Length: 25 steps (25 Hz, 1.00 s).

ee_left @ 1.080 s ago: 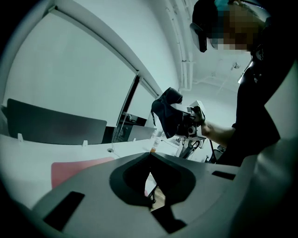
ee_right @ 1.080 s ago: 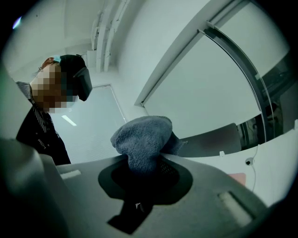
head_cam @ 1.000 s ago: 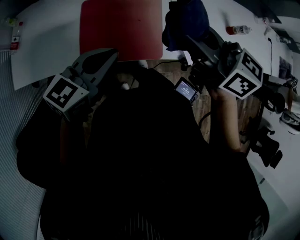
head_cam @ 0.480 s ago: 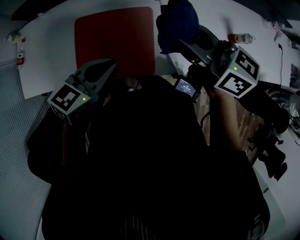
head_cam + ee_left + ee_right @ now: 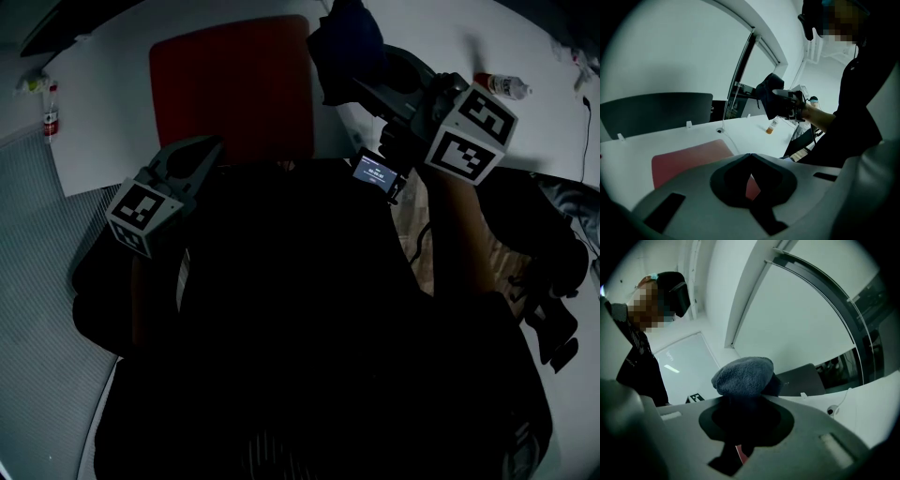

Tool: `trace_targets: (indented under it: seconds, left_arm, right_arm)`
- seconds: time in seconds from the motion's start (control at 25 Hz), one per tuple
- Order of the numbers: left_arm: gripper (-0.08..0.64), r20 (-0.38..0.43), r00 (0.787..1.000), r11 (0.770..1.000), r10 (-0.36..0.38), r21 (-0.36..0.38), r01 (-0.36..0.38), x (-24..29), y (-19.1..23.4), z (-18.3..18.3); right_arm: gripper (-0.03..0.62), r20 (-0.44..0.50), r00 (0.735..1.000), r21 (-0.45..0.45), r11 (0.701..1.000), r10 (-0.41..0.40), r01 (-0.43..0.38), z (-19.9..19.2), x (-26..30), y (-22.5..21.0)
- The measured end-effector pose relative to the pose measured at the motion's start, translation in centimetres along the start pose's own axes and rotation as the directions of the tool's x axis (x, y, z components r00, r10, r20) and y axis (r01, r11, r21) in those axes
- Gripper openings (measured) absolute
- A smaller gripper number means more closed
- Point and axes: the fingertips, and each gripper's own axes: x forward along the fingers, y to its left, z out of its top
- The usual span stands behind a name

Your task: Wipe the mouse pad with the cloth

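Note:
The red mouse pad (image 5: 230, 84) lies flat on the white table (image 5: 103, 122), straight ahead of me. My right gripper (image 5: 361, 82) is shut on a dark blue cloth (image 5: 345, 42), which hangs bunched in the air just past the pad's right edge. In the right gripper view the cloth (image 5: 743, 375) bulges out above the jaws of that gripper (image 5: 745, 399). My left gripper (image 5: 212, 145) hovers at the pad's near edge with nothing in it. In the left gripper view its jaws (image 5: 750, 157) meet tip to tip, over the pad (image 5: 686, 161).
A small bottle (image 5: 506, 86) lies on the table at the right and another bottle (image 5: 52, 111) stands at the far left. A white cable (image 5: 725, 137) runs across the table behind the pad. A small lit screen (image 5: 375, 173) sits under my right gripper.
The right gripper has carried the cloth a little left and forward, beside the pad's right edge. The left gripper has drawn slightly back toward my body.

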Motion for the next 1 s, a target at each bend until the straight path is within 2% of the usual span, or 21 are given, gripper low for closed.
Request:
trace_targets:
  seconds: [0.32, 0.44, 0.56, 0.72, 0.88, 1.0]
  left_arm:
    - [0.009, -0.087, 0.996, 0.998, -0.021, -0.057, 0.016, 2.3, 3.6, -3.9]
    - [0.009, -0.146, 0.989, 0.996, 0.002, -0.092, -0.015, 3.0, 6.6, -6.1]
    - [0.009, -0.228, 0.974, 0.995, 0.009, -0.096, -0.032, 4.1, 9.2, -8.5]
    - [0.009, -0.269, 0.963, 0.997, -0.022, -0.075, 0.002, 6.0, 11.3, -9.5]
    - [0.009, -0.299, 0.953, 0.998, -0.041, -0.060, 0.024, 8.3, 13.0, -10.1]
    - [0.009, -0.346, 0.937, 0.998, -0.052, -0.045, 0.038, 9.8, 13.6, -11.4]
  right_arm:
    - [0.067, -0.139, 0.990, -0.050, 0.999, -0.008, 0.001, -2.7, 5.3, -1.8]
    - [0.067, -0.195, 0.980, -0.079, 0.997, -0.029, 0.014, -4.5, 7.3, -2.6]
    - [0.067, -0.298, 0.950, -0.116, 0.992, -0.089, 0.056, -8.0, 8.8, -4.5]
    - [0.067, -0.417, 0.898, -0.149, 0.986, -0.137, 0.081, -12.8, 10.3, -7.1]
    - [0.067, -0.502, 0.847, -0.183, 0.979, -0.175, 0.093, -16.4, 11.3, -9.6]
    - [0.067, -0.535, 0.824, -0.175, 0.979, -0.184, 0.106, -18.6, 11.9, -10.5]
